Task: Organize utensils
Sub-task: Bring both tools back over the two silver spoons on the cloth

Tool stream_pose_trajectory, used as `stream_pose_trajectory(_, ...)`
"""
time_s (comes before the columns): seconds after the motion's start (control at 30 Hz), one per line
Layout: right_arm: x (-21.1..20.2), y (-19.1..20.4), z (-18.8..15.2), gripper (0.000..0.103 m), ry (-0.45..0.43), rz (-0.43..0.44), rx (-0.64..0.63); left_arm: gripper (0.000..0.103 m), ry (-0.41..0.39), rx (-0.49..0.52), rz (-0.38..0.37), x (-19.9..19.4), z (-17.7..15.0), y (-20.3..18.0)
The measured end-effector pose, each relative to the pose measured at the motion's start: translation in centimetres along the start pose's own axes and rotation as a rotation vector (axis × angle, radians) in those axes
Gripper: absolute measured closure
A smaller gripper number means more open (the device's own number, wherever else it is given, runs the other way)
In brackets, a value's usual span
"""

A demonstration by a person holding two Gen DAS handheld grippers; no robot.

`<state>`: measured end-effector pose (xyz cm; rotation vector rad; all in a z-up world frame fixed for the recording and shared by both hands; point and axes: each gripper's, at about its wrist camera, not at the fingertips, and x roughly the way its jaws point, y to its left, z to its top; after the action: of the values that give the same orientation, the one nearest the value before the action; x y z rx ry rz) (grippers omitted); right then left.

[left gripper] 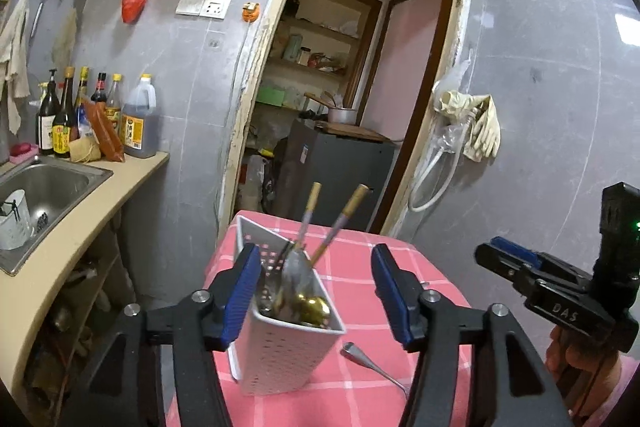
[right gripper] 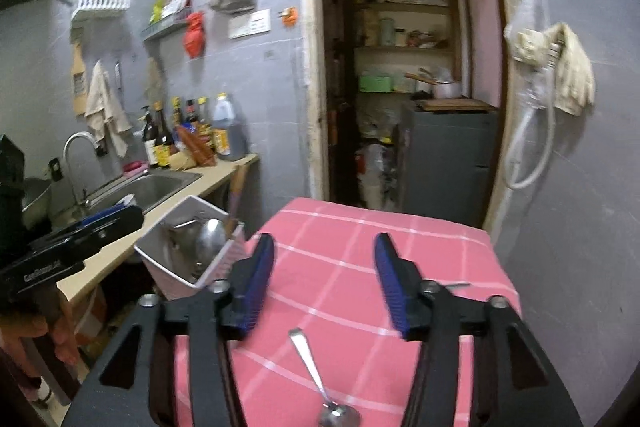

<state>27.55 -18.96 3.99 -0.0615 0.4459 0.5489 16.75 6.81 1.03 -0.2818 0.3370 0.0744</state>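
Observation:
A white perforated utensil holder (left gripper: 280, 355) stands on the pink checked tablecloth (left gripper: 360, 379), holding spoons and two chopsticks (left gripper: 352, 207). My left gripper (left gripper: 316, 283) is open, its jaws spread above and on either side of the holder's top. The holder also shows at the left in the right wrist view (right gripper: 192, 259). A silver spoon (right gripper: 316, 375) lies loose on the cloth; its handle tip shows in the left wrist view (left gripper: 360, 355). My right gripper (right gripper: 324, 283) is open and empty above the cloth, with the spoon below between its jaws.
A counter (left gripper: 80, 219) with a steel sink (left gripper: 48, 183) and sauce bottles (left gripper: 80, 115) runs along the left. A doorway (left gripper: 340, 87) to a pantry with a grey cabinet (left gripper: 332, 171) is behind the table. A hose and gloves (left gripper: 476, 123) hang on the right wall.

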Motion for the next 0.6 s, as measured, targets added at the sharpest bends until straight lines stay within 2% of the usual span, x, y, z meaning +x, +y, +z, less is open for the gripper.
stream_pose_trajectory(0.03,-0.6,-1.0,-0.5,0.038,-0.014,0.000,0.018,0.032,-0.002,0.005,0.004,-0.1,-0.1,-0.4)
stream_pose_trajectory(0.1,-1.6,-2.2,-1.1,0.028,-0.032,-0.011,0.034,0.009,-0.014,0.022,0.027,-0.3,-0.7,-1.7)
stream_pose_trajectory(0.17,-2.5,-3.4,-1.8,0.020,-0.042,-0.019,0.046,0.001,-0.029,0.040,0.055,-0.6,-1.4,-2.8)
stream_pose_trajectory(0.23,-2.8,-4.6,-2.4,0.010,-0.038,-0.024,0.062,0.001,-0.030,0.054,0.081,-0.7,-2.2,-3.8)
stream_pose_trajectory(0.3,-2.9,-5.7,-3.3,0.006,-0.021,-0.036,0.074,0.001,-0.009,0.060,0.102,-0.4,-3.1,-4.9)
stream_pose_trajectory(0.6,-0.8,-10.0,-8.0,0.005,0.090,-0.067,0.100,0.001,0.154,-0.001,0.101,2.2,-7.9,-7.9)
